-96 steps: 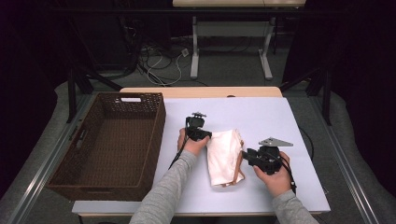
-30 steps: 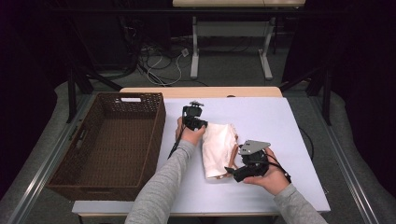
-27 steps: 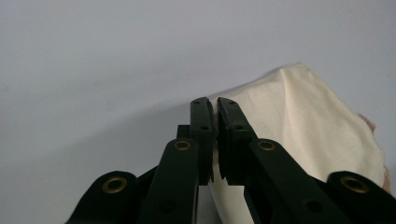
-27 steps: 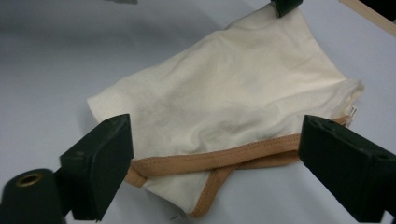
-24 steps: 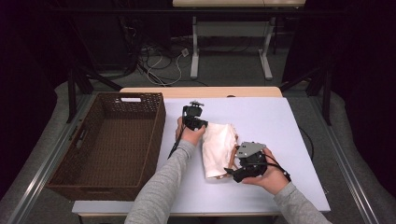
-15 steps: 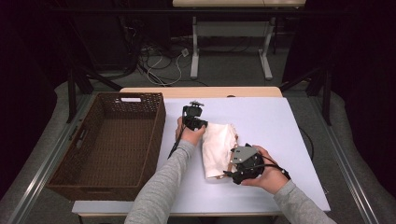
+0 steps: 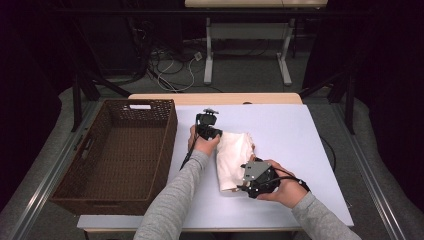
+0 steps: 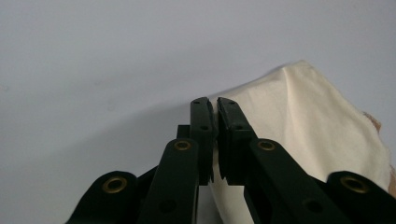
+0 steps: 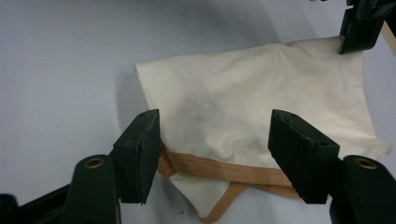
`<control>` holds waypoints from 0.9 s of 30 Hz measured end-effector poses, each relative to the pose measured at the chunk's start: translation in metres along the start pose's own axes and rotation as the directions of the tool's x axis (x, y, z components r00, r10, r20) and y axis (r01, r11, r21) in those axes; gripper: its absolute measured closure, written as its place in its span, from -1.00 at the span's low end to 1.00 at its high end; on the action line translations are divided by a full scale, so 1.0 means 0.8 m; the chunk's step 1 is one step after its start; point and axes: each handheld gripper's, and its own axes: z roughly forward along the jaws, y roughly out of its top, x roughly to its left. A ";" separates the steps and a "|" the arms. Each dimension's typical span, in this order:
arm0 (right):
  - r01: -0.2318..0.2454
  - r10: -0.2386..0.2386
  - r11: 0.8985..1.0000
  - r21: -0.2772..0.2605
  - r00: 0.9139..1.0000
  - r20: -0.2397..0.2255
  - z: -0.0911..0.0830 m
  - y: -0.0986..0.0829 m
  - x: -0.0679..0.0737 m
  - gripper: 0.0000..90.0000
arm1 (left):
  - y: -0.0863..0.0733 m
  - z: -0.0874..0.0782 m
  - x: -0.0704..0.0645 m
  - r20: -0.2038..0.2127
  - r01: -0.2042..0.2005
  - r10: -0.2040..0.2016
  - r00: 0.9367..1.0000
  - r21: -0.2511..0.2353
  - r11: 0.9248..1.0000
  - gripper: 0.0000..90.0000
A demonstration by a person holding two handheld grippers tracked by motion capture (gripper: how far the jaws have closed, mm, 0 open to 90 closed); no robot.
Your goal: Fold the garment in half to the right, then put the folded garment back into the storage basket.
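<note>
So what's on the desk [image 7: 300,150] here is a folded cream cloth [image 7: 233,157] with a tan trim band [image 9: 219,168], lying about mid-desk, a bit toward the near edge, with a brown wicker basket [image 7: 165,150] just off the desk's left edge. The left gripper [image 7: 209,131] sits at the cloth's far left corner, and in the left gripper view its jaws are pressed together on the fabric edge, so it's pinching that corner. The right gripper [image 9: 212,154] is down at the near end of the cloth with its jaws spread wide, straddling the hem where the tan band peeks out, not closed on anything. My read is that this stuff is light and totally floppy: no stiffness, so it'll sag and unfold the second you lift it from one spot. It doesn't look slippery or fragile, though thin layers can slide apart if you only catch the top one. I'd grab at the corners or along that stitched trim, since the band is thicker and gives the jaws something to bite. With one corner already held, taking the near edge through all layers looks like the sensible grip for folding it again or carrying it over to the basket.
</note>
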 end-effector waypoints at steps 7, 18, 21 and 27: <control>0.034 -0.034 0.999 0.003 0.999 -0.020 0.004 0.000 0.002 -0.21 | 0.000 0.000 0.000 0.001 0.001 -0.001 1.000 -0.003 1.000 0.90; 0.058 -0.057 0.998 0.025 0.998 -0.036 0.008 0.001 0.006 -0.13 | -0.001 0.001 0.002 0.002 0.007 -0.007 1.000 0.000 1.000 0.90; 0.056 -0.056 0.998 0.022 0.998 -0.037 0.009 0.001 0.007 -0.10 | -0.001 0.002 0.002 -0.001 0.005 -0.005 1.000 -0.001 1.000 0.90; 0.065 -0.064 0.998 0.026 0.997 -0.048 0.011 0.000 0.009 -0.09 | -0.001 0.002 0.001 -0.003 0.004 -0.004 1.000 -0.001 1.000 0.90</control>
